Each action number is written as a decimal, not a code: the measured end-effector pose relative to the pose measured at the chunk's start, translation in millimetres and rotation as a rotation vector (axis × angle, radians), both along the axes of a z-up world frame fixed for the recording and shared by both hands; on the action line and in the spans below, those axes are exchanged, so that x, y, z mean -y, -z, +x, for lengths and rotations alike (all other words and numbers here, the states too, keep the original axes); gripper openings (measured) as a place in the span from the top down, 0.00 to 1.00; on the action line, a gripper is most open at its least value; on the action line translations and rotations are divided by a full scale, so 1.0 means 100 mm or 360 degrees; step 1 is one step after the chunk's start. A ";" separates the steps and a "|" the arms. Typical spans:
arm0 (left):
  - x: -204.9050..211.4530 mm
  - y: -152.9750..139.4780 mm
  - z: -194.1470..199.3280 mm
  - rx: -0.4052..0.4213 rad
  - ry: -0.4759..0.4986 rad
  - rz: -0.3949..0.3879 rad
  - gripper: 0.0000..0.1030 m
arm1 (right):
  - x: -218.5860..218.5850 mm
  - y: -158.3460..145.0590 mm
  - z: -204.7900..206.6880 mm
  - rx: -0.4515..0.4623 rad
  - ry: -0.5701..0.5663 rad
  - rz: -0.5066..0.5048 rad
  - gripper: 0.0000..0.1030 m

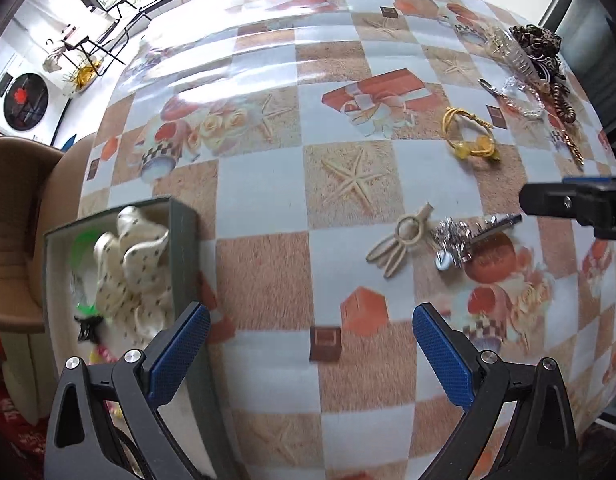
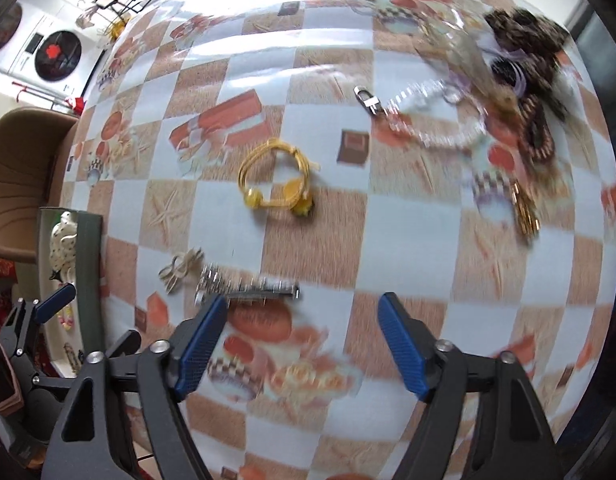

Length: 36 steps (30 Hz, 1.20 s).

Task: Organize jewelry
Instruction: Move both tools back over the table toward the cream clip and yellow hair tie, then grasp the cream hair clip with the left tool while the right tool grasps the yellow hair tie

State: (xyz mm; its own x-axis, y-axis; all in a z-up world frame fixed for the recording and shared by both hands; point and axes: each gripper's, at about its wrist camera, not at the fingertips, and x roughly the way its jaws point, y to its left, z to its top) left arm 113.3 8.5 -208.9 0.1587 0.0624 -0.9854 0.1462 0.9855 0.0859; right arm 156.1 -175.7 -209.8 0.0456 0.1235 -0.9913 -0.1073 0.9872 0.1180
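We hold the left gripper (image 1: 309,354) spread wide and empty above the table's (image 1: 264,188) near left part, beside the open grey box (image 1: 184,248) at the table's left edge. The box already carries a spotted cream scrunchie (image 1: 128,276) and a green bangle (image 1: 82,246). Our right gripper (image 2: 302,344) is likewise spread and empty, over the silver rhinestone clip (image 2: 248,286), whose left end lies just by its left finger. A cream hair clip (image 1: 401,240) lies touching the silver one. The yellow hair tie (image 2: 276,180) sits mid-table, apart. A tangle of leopard scrunchie (image 1: 537,40), chains and a clear beaded strap (image 2: 427,116) crowds the far right corner.
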 end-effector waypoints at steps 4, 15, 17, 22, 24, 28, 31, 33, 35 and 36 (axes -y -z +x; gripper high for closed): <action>0.04 0.09 0.09 -0.0004 0.0017 -0.0011 0.00 | -0.04 0.09 0.18 0.0012 -0.0050 -0.0030 0.21; 0.17 0.27 0.25 -0.0009 0.0057 -0.0002 0.00 | -0.19 0.28 0.40 0.0033 -0.0147 -0.0095 0.21; 0.22 0.29 0.27 -0.0013 0.0057 -0.0002 0.00 | -0.21 0.29 0.42 0.0052 -0.0151 -0.0112 0.21; 0.28 0.35 0.31 -0.0017 0.0061 -0.0012 0.00 | -0.33 0.32 0.54 0.0096 -0.0184 -0.0172 0.21; 0.29 0.37 0.31 -0.0007 0.0059 -0.0014 0.00 | -0.38 0.33 0.54 0.0113 -0.0211 -0.0205 0.21; 0.37 0.35 0.33 0.0003 0.0069 -0.0074 0.16 | -0.54 0.36 0.52 0.0172 -0.0267 -0.0300 0.32; 0.48 0.32 0.34 0.0002 0.0109 -0.0130 0.40 | -0.58 0.33 0.50 0.0200 -0.0278 -0.0285 0.55; 0.55 0.30 0.33 0.0002 0.0145 -0.0149 0.66 | -0.58 0.32 0.51 0.0197 -0.0267 -0.0279 0.71; 0.59 0.29 0.34 -0.0012 0.0161 -0.0166 0.78 | -0.55 0.31 0.52 0.0190 -0.0248 -0.0274 0.77; 0.60 0.29 0.34 -0.0020 0.0161 -0.0184 0.78 | -0.53 0.31 0.52 0.0187 -0.0237 -0.0273 0.83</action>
